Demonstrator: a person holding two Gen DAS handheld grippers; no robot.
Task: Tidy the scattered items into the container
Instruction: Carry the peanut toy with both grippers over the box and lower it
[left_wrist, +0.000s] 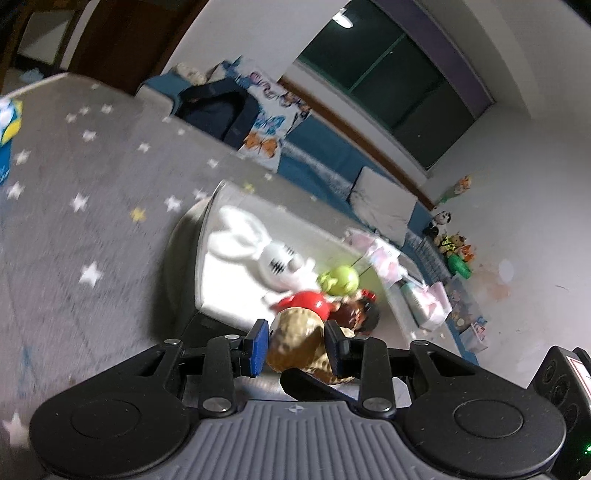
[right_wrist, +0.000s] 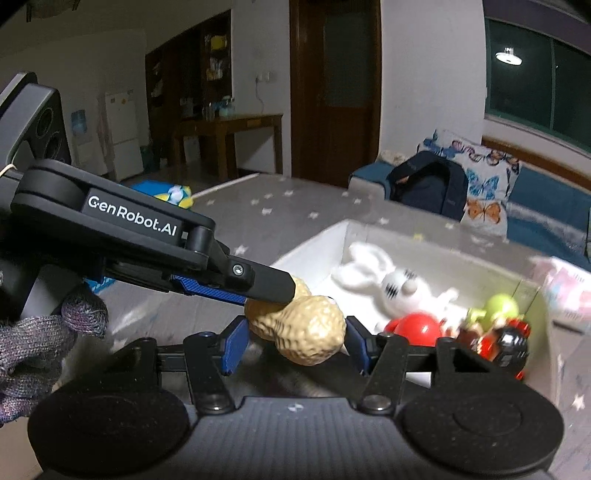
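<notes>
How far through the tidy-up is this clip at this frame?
Well along, it seems. The white box already holds a white rabbit toy, a red ball, a green figure and a dark toy car. In hand: the peanut toy, gripped by the left tool, with the right tool around it too, near the box. Left: dropping it in, perhaps the blue-yellow item on the carpet.

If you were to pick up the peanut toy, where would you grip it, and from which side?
Grip the peanut toy at its narrow waist between the two lobes, probably from above across its short width; the left gripper already pinches one lobe there.
</notes>
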